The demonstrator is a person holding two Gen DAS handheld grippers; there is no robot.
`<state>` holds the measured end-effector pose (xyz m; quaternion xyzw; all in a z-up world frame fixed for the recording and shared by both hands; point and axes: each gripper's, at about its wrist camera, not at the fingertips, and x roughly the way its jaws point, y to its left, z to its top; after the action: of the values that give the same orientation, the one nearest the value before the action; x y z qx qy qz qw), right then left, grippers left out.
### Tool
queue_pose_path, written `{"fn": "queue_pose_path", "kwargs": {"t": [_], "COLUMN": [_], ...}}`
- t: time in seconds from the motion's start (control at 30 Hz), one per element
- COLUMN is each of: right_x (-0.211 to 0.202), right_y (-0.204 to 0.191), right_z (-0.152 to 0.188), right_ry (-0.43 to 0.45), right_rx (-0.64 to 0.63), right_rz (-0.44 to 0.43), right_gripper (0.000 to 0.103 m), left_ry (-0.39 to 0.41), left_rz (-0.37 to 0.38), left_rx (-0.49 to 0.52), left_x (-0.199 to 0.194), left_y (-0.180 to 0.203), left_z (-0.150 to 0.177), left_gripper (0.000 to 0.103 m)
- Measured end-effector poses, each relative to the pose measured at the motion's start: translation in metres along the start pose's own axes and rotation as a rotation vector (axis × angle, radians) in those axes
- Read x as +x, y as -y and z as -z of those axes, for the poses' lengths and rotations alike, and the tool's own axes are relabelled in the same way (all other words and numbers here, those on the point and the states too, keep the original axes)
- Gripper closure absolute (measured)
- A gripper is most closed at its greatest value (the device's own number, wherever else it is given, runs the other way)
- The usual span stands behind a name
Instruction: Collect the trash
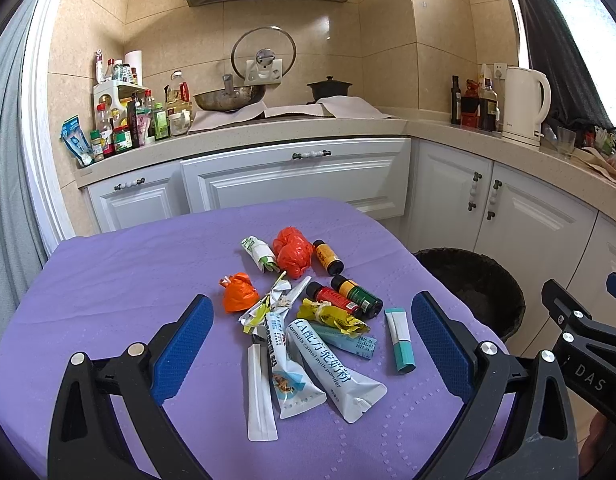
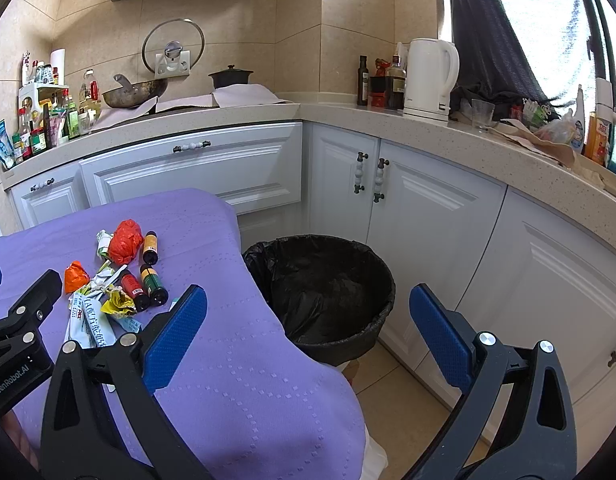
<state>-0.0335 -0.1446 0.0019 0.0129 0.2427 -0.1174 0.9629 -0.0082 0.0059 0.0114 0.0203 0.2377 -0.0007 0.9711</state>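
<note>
A pile of trash lies on the purple tablecloth (image 1: 120, 280): a red crumpled bag (image 1: 293, 251), an orange bag (image 1: 239, 293), small bottles (image 1: 328, 257) (image 1: 356, 295), a yellow wrapper (image 1: 330, 316), milk powder sachets (image 1: 336, 368), a teal-capped tube (image 1: 400, 338). My left gripper (image 1: 312, 344) hovers open above the sachets, holding nothing. My right gripper (image 2: 308, 328) is open and empty, over the table's right edge beside the black-lined bin (image 2: 320, 292). The pile (image 2: 120, 280) shows at the left of the right wrist view.
The bin (image 1: 476, 292) stands on the floor right of the table, before white cabinets (image 2: 428, 220). A counter (image 1: 268, 132) behind carries a wok, pot, condiment bottles and a white kettle (image 1: 524, 106). The other gripper's body shows at each view's edge.
</note>
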Motion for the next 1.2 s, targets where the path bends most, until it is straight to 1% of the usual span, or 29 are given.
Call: {"fn": "queue_pose_path", "kwargs": {"t": [0.87,1.1,1.2], "right_x": [0.000,0.002,0.005], "right_y": [0.000,0.002,0.002], "right_z": [0.000,0.002,0.005], "right_ry": [-0.002,-0.011,-0.022], "right_rx": [0.000,0.001,0.000], "right_rz": [0.002,-0.001,-0.011], "right_gripper": [0.004,0.004,0.004], "left_ry": [-0.002,-0.014,-0.021], "left_rz": [-0.004,-0.007,-0.013], "left_rx": [0.002,0.003,0.007], "left_x": [0.000,-0.002,0.000], "left_y": [0.001,-0.007,-0.013], "left_z": [-0.001,0.001,0.009], "left_gripper": [0.006,0.006,0.006]}}
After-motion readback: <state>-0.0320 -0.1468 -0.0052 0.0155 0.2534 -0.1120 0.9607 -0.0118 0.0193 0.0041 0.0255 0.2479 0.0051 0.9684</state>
